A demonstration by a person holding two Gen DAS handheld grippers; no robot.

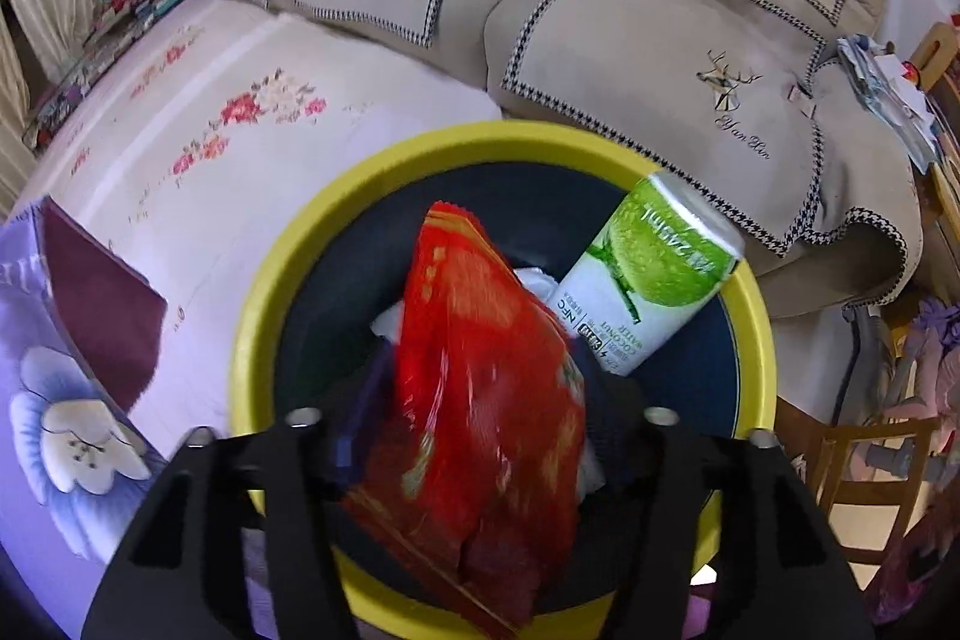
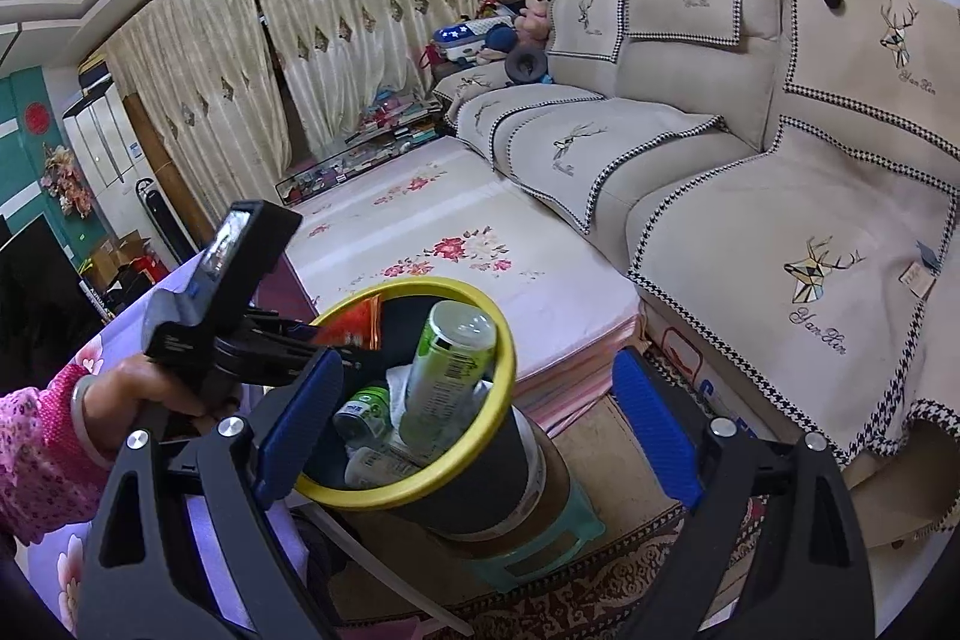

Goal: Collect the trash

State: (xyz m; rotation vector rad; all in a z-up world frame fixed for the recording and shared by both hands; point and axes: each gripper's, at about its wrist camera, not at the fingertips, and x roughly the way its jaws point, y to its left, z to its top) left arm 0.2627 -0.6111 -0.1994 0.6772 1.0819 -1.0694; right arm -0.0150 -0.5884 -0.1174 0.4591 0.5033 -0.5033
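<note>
Left tongs (image 1: pixel 480 436) hang over the yellow-rimmed bin (image 1: pixel 264 292), jaws apart, and the red wrapper (image 1: pixel 486 370) sits loose between them, blurred, right above the bin's mouth. Right tongs (image 2: pixel 480 424) stand wide apart with nothing in them, framing the same bin from the side. Inside the bin a green can (image 2: pixel 447 370) leans on the rim, a small bottle (image 2: pixel 360 409) beside it; the sofa (image 2: pixel 750 160) is beyond the bin.
</note>
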